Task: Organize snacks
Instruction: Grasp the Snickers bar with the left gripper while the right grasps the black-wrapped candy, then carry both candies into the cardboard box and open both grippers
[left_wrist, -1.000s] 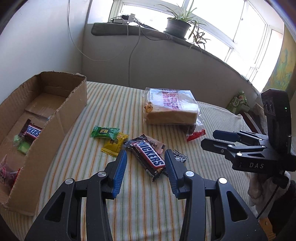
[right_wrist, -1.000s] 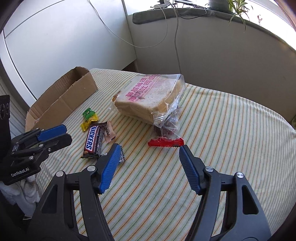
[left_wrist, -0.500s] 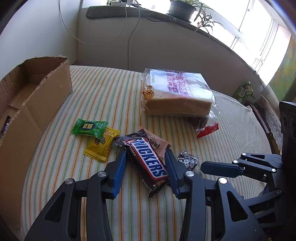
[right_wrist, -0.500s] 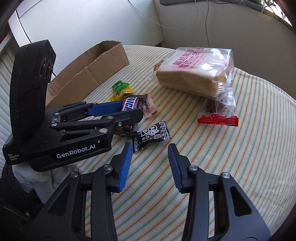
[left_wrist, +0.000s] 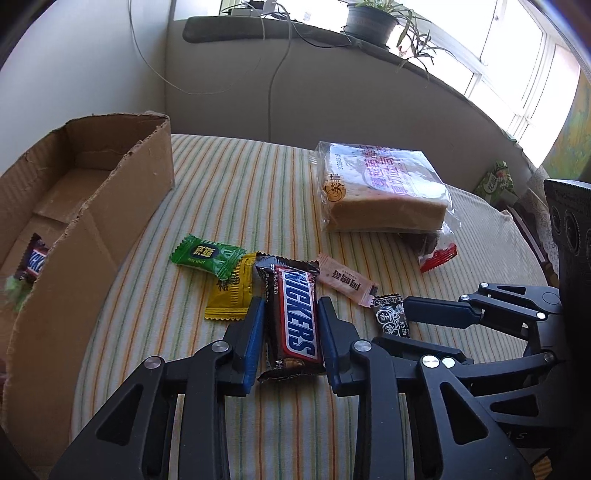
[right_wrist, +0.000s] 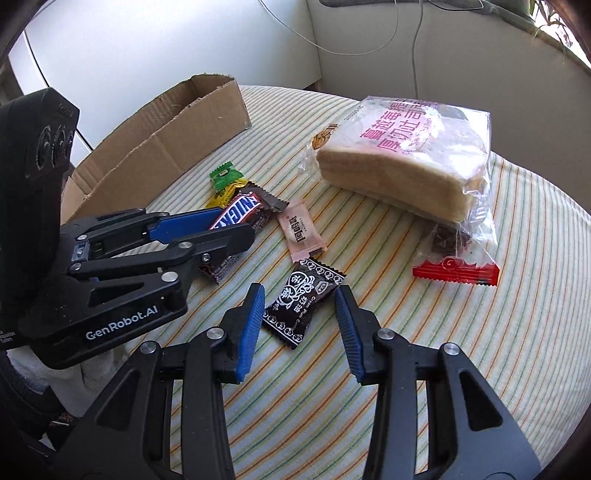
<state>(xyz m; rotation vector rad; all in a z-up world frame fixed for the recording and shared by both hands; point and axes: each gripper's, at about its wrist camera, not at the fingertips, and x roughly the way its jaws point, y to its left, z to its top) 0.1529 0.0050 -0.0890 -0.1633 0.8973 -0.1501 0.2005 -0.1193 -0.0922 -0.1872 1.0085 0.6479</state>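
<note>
While angling down over the striped tablecloth (left_wrist: 240, 192), straddles the Snickers bar (left_wrist: 295, 317) lengthwise with the left gripper (left_wrist: 290, 306), blue pads lined up along the long sides, probably so as to pinch across the narrow width. Has just been closing those jaws around the bar; sits nearly against the glossy brown wrapper, with no firm pinch visible and the bar flat on the cloth. Brackets the black cream plum candy (right_wrist: 304, 302) with the right gripper (right_wrist: 300, 291), jaws also narrowed a moment ago yet plainly apart, with clear cloth showing on both sides of the crinkled pillow pack. Looks set for a two-handed pick-up and a trip to the open cardboard box (left_wrist: 110, 206) at the left, corrugated, rough-torn along its rim, already holding another Snickers (left_wrist: 35, 258). Leaves close by a shiny green candy (left_wrist: 207, 254), a flat yellow sachet (left_wrist: 229, 295) partly under the bar's crimped end, a matte pink sachet (left_wrist: 347, 282), and farther back a soft clear bag of sliced bread (left_wrist: 380, 192).
</note>
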